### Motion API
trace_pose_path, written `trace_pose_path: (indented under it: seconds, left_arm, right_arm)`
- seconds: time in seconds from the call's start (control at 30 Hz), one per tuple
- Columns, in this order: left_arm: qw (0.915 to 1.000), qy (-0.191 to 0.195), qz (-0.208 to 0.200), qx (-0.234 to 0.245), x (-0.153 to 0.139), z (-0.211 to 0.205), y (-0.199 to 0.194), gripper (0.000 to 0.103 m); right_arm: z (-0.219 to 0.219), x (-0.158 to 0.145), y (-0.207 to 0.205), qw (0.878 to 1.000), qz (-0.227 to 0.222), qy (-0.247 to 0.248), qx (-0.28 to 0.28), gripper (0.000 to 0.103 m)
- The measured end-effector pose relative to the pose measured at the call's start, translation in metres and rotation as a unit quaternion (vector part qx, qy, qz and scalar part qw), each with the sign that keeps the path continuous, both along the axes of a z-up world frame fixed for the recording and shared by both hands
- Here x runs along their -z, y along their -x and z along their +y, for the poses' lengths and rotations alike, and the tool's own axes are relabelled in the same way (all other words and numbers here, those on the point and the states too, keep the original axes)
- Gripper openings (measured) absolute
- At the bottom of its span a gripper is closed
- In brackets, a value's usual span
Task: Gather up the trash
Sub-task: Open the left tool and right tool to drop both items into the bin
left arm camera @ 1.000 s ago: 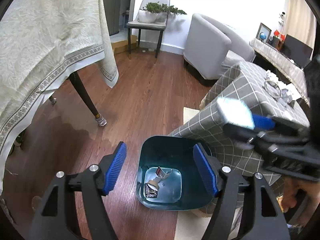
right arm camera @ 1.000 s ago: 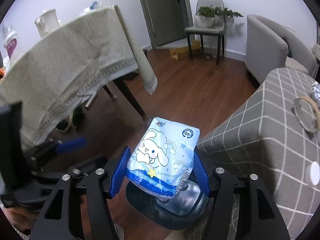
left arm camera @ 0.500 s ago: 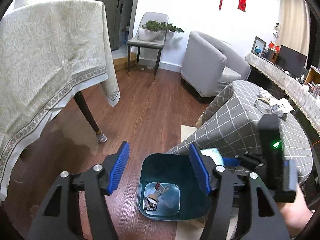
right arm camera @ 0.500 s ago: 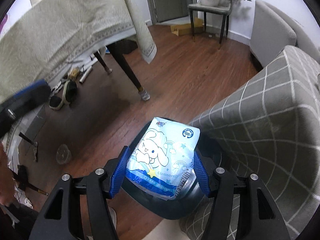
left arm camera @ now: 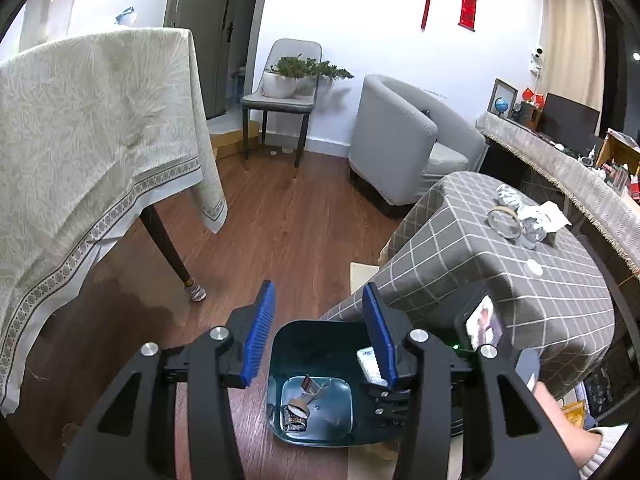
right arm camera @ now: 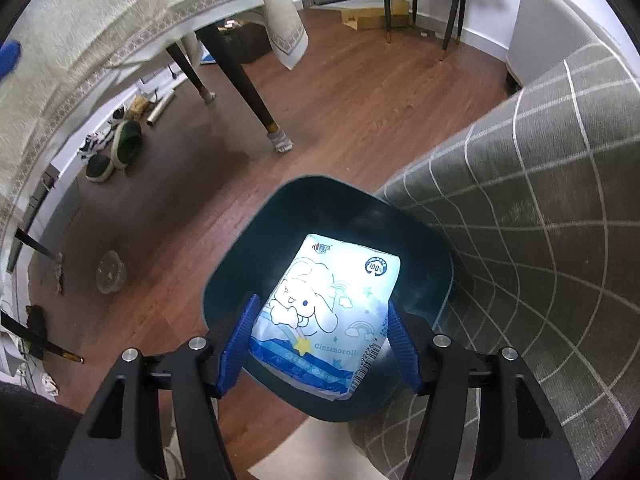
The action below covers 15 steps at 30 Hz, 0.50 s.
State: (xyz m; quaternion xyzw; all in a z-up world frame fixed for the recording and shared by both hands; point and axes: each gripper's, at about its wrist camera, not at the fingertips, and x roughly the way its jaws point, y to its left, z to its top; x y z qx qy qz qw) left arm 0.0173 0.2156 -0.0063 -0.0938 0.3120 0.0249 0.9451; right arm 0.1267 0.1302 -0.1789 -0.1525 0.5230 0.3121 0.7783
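Holding the blue tissue pack (right arm camera: 326,312) over the teal bin (right arm camera: 320,200), right gripper (right arm camera: 318,344) is clamped on it. Left gripper (left arm camera: 318,336), empty, has just been narrowing. Bin on wood floor (left arm camera: 288,232) beside the checked-cloth worktop (left arm camera: 500,264); scraps (left arm camera: 298,412) inside, probably paper.

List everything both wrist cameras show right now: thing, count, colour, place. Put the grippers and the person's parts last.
trash bin: one, dark teal, on the wood floor beside the checked table
scraps: a few, brown and white, on the bin's bottom
tissue pack: one, blue and white with a cartoon, over the bin's mouth
checked table: one, grey cloth, right of the bin
tape ring: one, on the checked table
crumpled wrappers: several, silvery white, beside the tape ring
dining table: one, cream cloth, left
armchair: one, grey, by the wall
chair: one, grey, holding a potted plant
shoes: several, under the dining table
left gripper: blue pads, empty, jaws just closing
right gripper: blue pads, clamping the tissue pack
sleeve: one, pale, lower right
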Motion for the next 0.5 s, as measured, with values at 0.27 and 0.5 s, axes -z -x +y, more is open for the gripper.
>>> trace_pose_path:
  seconds: [0.27,0.5]
  left_arm:
    - [0.9999,0.002,-0.015,0.005,-0.013,-0.012,0.002,0.047]
    - [0.9996,-0.005,-0.026,0.011,-0.025,-0.029,0.001,0.047]
  right_arm:
    - [-0.006,-0.004,0.003,1.0,-0.008,-0.005,-0.006,0.078]
    - [-0.016,-0.032,0.014,0.998,-0.028,-0.043,-0.021,0.078]
